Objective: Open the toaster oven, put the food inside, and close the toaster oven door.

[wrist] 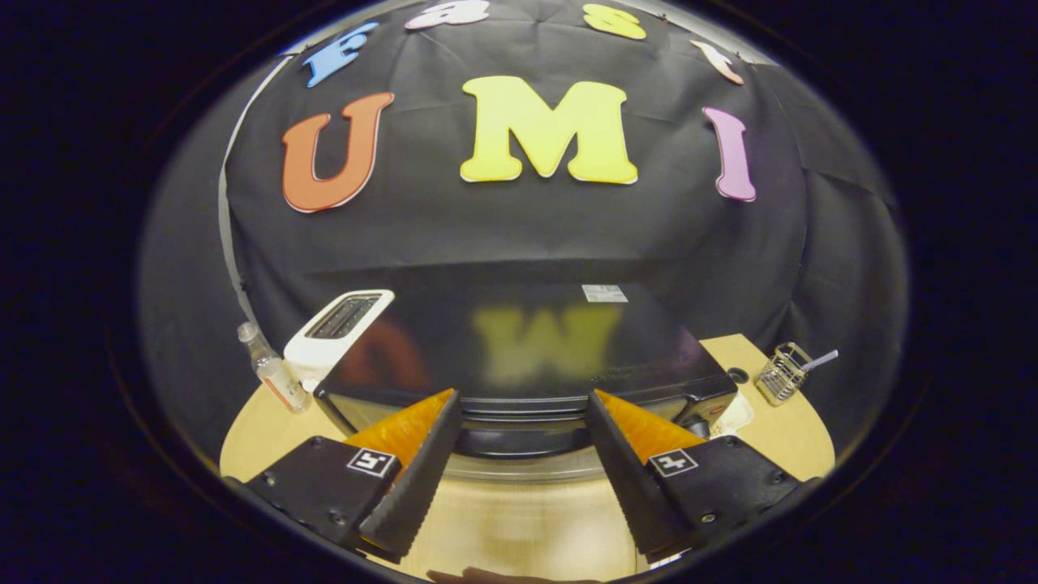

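Black cloth draped the back of the booth, and below it sat a pale wooden desk (778,438) carrying the whole setup. Front and centre was the glossy black toaster oven (527,349), seen from above, its shiny top throwing back blurry reflections, and a small pale sticker sat near its rear edge. The tool (524,422) hovered over the oven's front edge, fingers spread wide apart and gripping nothing, the oven's dark handle and the upper rim of the door lying between them. Whether the door stood ajar or closed could not be told from up here. Just beside the oven on one side stood a white two-slot toaster (336,337), with a small clear plastic bottle (272,369) next to it. Well apart on the other side, a little wire mesh basket (782,373) held a thin stick-like item.
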Action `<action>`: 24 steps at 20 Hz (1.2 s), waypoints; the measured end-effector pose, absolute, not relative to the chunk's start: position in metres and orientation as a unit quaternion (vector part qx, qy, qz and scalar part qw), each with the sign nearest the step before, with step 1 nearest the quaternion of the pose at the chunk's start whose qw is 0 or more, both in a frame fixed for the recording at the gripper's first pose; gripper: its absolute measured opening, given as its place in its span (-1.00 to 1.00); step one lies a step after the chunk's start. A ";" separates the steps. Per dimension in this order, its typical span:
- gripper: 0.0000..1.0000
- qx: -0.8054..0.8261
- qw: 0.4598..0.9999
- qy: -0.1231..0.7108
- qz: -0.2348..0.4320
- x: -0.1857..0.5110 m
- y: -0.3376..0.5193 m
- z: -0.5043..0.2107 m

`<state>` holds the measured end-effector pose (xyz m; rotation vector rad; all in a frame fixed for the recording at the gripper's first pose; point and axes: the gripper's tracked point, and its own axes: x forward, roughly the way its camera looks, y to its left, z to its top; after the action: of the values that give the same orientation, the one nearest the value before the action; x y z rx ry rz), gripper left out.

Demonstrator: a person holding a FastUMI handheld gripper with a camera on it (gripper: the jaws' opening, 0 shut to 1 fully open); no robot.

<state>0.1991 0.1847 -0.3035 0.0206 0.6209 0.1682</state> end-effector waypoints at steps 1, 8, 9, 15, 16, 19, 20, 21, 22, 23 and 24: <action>0.97 0.021 0.949 0.302 0.083 0.198 0.186 -0.303; 0.97 0.005 0.951 0.295 0.088 0.162 0.178 -0.302; 0.97 0.000 0.951 0.296 0.087 0.155 0.176 -0.303; 0.97 -0.006 0.941 0.329 0.085 0.109 0.167 -0.317; 0.97 -0.010 0.939 0.334 0.086 0.102 0.166 -0.320; 0.96 -0.015 0.936 0.341 0.087 0.085 0.162 -0.329; 0.96 -0.017 0.936 0.340 0.088 0.080 0.162 -0.332; 0.96 -0.018 0.936 0.340 0.089 0.076 0.160 -0.335; 0.96 -0.019 0.936 0.341 0.089 0.070 0.159 -0.339; 0.96 -0.020 0.934 0.344 0.089 0.065 0.158 -0.343; 0.96 -0.021 0.932 0.350 0.089 0.057 0.157 -0.349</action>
<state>0.0572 0.1571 -0.3486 -0.0424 0.7170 0.1812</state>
